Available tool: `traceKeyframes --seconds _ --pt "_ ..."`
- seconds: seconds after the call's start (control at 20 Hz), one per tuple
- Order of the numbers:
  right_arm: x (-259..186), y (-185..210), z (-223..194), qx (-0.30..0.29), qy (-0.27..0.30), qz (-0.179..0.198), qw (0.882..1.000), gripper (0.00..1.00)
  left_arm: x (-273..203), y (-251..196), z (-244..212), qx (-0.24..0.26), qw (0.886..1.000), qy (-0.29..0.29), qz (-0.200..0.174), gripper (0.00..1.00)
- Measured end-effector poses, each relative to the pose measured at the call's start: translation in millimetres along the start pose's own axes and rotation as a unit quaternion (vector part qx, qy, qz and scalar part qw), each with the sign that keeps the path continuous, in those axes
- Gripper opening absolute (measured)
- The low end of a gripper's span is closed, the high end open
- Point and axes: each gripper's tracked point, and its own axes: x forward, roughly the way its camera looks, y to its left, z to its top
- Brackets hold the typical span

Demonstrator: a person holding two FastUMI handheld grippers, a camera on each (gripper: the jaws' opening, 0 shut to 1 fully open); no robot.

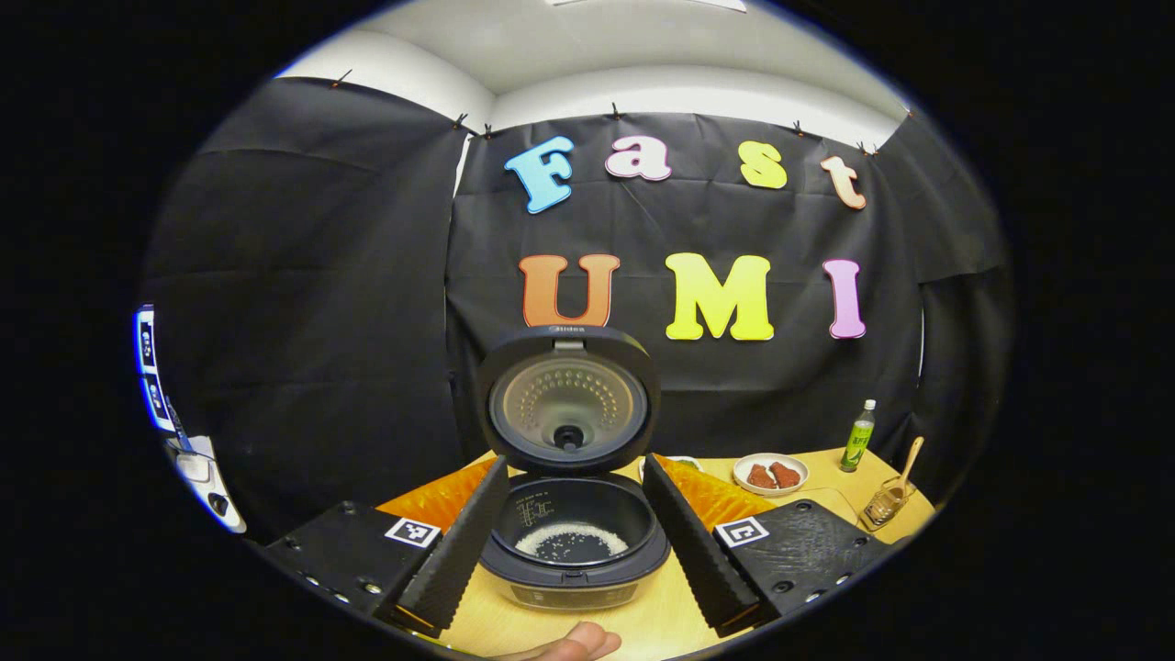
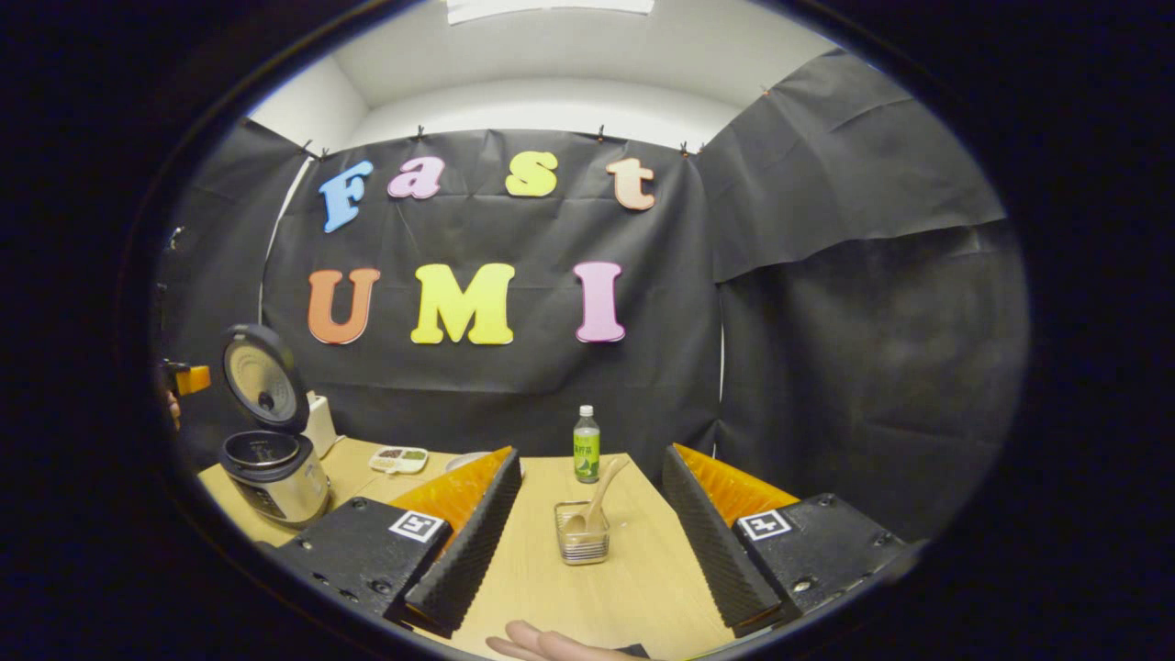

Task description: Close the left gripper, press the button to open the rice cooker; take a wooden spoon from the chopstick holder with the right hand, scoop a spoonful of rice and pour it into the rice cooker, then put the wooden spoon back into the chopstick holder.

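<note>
Standing open on the table [image 1: 643,624], the rice cooker [image 1: 571,542] has its lid [image 1: 567,399] tipped up and back, so the inner pot is reachable from above; a thin layer of rice [image 1: 569,542] lies at its bottom. The left gripper [image 1: 569,551] faces it with its jaws spread wide to either side of the pot, holding nothing, which suits a tool that has no more pressing to do. The right gripper [image 2: 587,542] is likewise wide and empty, aimed so that the chopstick holder [image 2: 582,532] sits between its fingers but apart from them. The wooden spoon [image 2: 595,505] leans in that holder, handle up and tilted toward the green bottle [image 2: 587,445] behind, offering the handle for a grasp. By my judgement the spoon pickup comes next, or the task is done.
</note>
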Motion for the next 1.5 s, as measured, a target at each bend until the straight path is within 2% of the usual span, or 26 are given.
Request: traceKeyframes --seconds 0.05,0.1,0.15,0.2,0.5,0.55,0.6,0.7,0.75,0.8,0.95,1.0,1.05,1.1,1.15,1.3,1.35,1.4,1.45,1.5 --pt "2.4 -0.3 -1.2 0.002 0.002 0.000 1.000 1.00 -8.4 -3.1 1.2 -0.003 1.000 -0.003 -0.008 1.00" --pt "5.7 -1.2 -2.7 0.003 0.003 -0.001 1.000 1.00 -17.8 -7.9 1.3 -0.004 1.000 -0.006 -0.020 0.85" --pt "9.4 -2.6 -4.1 0.004 0.005 -0.002 1.000 1.00 -27.7 -10.9 1.2 -0.003 1.000 -0.008 -0.030 0.85" --pt "14.6 -3.6 -6.5 0.004 0.007 -0.002 1.000 1.00 -32.8 -10.8 0.0 -0.002 0.999 -0.009 -0.035 0.94" --pt "59.9 -13.0 -32.6 0.004 0.050 -0.013 0.999 0.99 -76.8 -11.4 2.5 0.022 0.998 -0.038 -0.045 0.94" --pt "69.0 -15.5 -35.0 0.000 0.054 -0.017 0.998 1.00 -85.7 -12.6 2.8 0.018 0.998 -0.042 -0.049 0.84" --pt "79.3 -19.8 -37.1 -0.001 0.054 -0.022 0.998 1.00 -93.4 -13.8 3.8 0.013 0.997 -0.046 -0.054 0.85" --pt "99.4 -22.6 -49.6 0.002 0.069 -0.023 0.997 1.00 -104.0 -19.6 -1.6 0.012 0.997 -0.042 -0.064 0.94" --pt "108.7 -23.0 -59.7 0.006 0.084 -0.020 0.996 1.00 -109.1 -21.6 -6.2 0.014 0.997 -0.039 -0.065 0.94" --pt "117.8 -20.7 -68.2 0.011 0.094 -0.011 0.995 1.00 -115.5 -22.3 -6.5 0.018 0.997 -0.040 -0.066 0.85" --pt "148.2 -27.2 -93.6 0.019 0.122 -0.003 0.992 1.00 -126.9 -36.5 -7.4 0.029 0.995 -0.049 -0.079 0.85" --pt "158.3 -27.7 -102.0 0.030 0.134 0.002 0.990 1.00 -131.9 -42.0 -11.4 0.032 0.995 -0.049 -0.085 0.94" --pt "165.4 -27.2 -109.3 0.044 0.142 0.011 0.989 1.00 -133.8 -49.1 -14.5 0.031 0.994 -0.046 -0.093 0.94" --pt "174.0 -28.0 -117.3 0.057 0.156 0.018 0.986 1.00 -136.7 -53.9 -16.9 0.027 0.994 -0.043 -0.096 0.85" --pt "183.2 -30.1 -126.5 0.066 0.170 0.024 0.983 1.00 -137.4 -59.1 -18.1 0.024 0.994 -0.043 -0.099 0.94" --pt "207.1 -33.2 -148.7 0.083 0.200 0.040 0.975 0.99 -140.2 -78.1 -23.7 0.021 0.993 -0.039 -0.112 0.94" --pt "216.3 -34.7 -151.0 0.087 0.199 0.045 0.975 0.92 -140.3 -82.8 -23.2 0.027 0.992 -0.039 -0.115 0.95" --pt "224.1 -34.3 -156.2 0.091 0.203 0.050 0.974 0.98 -139.6 -86.3 -21.8 0.032 0.992 -0.040 -0.115 0.94" --pt "231.9 -34.8 -163.1 0.096 0.210 0.053 0.972 0.92 -139.9 -87.6 -21.2 0.037 0.992 -0.038 -0.115 0.94" --pt "239.2 -33.8 -166.9 0.103 0.213 0.057 0.970 0.96 -140.0 -90.1 -23.0 0.038 0.992 -0.035 -0.116 0.94"
